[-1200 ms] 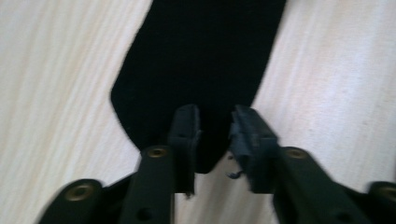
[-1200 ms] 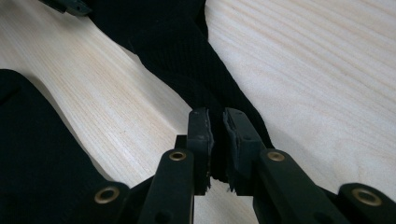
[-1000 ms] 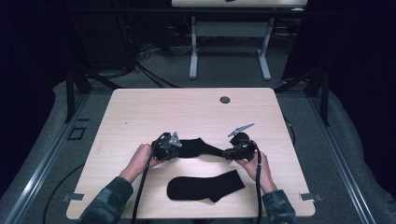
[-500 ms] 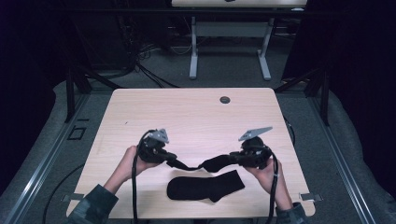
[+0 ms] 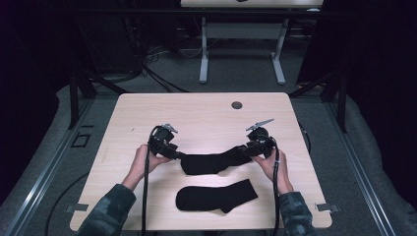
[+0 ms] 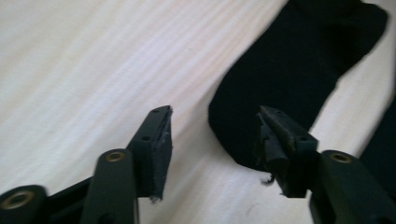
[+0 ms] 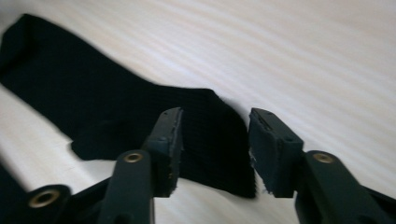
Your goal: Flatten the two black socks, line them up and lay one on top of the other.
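High view overhead; tong views close on table (image 5: 147,113).

table (image 5: 147,118): light wood | on it: upper black sock (image 5: 211,162), lower black sock (image 5: 216,196)

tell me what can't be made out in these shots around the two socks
- High view: the left gripper and right gripper are small and dark against the upper sock; jaw gaps unreadable.
- Left gripper view: lower sock cut by the right edge.
- Right gripper view: motion blur smears the sock's weave.
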`<state>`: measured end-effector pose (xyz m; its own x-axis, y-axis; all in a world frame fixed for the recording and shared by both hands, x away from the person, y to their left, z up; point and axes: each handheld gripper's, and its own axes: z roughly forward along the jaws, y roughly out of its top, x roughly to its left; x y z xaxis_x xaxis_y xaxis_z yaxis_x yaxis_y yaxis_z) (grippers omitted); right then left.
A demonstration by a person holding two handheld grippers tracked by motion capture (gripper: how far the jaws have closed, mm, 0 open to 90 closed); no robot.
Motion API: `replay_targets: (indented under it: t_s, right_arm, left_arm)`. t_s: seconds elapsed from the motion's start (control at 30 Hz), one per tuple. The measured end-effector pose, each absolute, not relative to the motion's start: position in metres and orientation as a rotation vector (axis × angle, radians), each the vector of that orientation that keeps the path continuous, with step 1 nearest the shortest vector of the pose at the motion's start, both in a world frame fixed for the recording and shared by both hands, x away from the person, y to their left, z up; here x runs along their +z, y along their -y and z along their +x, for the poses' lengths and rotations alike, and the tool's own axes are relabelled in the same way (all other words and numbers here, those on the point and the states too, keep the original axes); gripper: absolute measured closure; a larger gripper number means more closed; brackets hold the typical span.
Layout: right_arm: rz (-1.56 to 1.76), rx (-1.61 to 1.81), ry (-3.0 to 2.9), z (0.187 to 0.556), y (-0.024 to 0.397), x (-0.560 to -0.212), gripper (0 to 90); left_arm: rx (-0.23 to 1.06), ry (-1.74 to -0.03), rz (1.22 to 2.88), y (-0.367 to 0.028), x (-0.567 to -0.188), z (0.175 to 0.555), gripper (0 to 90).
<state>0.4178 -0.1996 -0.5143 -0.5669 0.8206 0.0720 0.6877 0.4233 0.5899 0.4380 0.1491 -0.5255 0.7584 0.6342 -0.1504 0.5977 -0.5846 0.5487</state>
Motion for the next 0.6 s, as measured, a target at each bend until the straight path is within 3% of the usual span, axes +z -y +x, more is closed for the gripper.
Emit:
replay_targets:
  t_s: [0.27,0.37,0.6]
  right_arm:
    - [1.284,0.836,-2.347,0.407,0.206,-0.506,48.7]
    - [1.210,0.738,-2.454,0.401,0.190,-0.521,43.3]
    - [1.235,0.721,-2.434,0.413,0.187,-0.556,46.6]
  left_arm:
    - [0.169,-1.008,2.315,-0.146,-0.536,0.431,29.9]
    - [0.167,-1.014,2.313,-0.140,-0.541,0.429,25.4]
    - [0.241,-1.029,2.427,-0.128,-0.557,0.426,21.6]
